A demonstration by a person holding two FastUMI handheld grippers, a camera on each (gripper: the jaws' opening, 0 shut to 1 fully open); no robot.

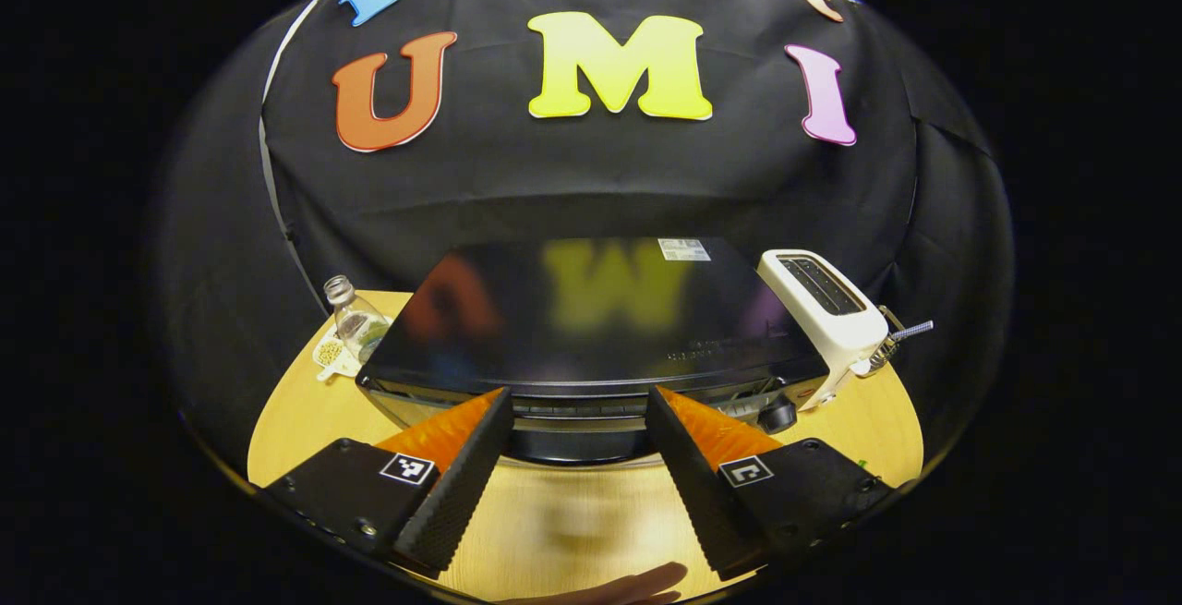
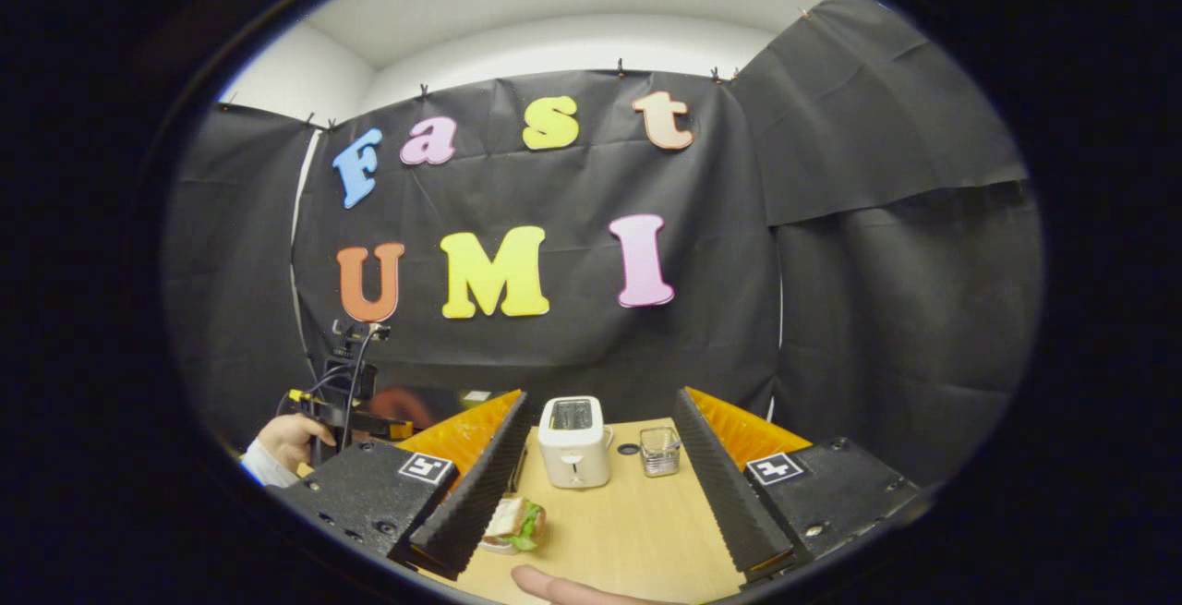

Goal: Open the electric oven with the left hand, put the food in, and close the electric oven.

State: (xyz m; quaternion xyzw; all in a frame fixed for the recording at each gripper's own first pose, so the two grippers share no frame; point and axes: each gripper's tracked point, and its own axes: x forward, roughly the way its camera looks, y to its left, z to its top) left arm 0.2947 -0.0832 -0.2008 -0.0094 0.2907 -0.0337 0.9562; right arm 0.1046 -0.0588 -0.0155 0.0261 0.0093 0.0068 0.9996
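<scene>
In the left gripper view, the left gripper (image 1: 577, 402) is spread wide, and its two fingers hold nothing; their tips stand just in front of the upper front edge of the electric oven (image 1: 591, 319), one at each side of the middle of the door top, and I cannot tell if they touch it. The oven is a dark, shiny box on the wooden desk (image 1: 572, 522), and its door looks closed. To the left of the oven stands a small glass bottle (image 1: 353, 317) beside a little white dish (image 1: 331, 353). At the right side of the oven, very near to it, stands a white toaster (image 1: 826, 309). In the right gripper view, the right gripper (image 2: 600, 416) is also spread open and carries nothing, and it hangs above the desk (image 2: 637, 531). Near its left finger, low on the desk, lies the food, a sandwich (image 2: 517, 522) with green leaves on a small plate. Farther on stands the toaster (image 2: 574, 443), and just to the right of it a small glass cup (image 2: 659, 451). Far at the left, a hand (image 2: 291, 439) with a light sleeve holds the other gripper, in front of the oven.
</scene>
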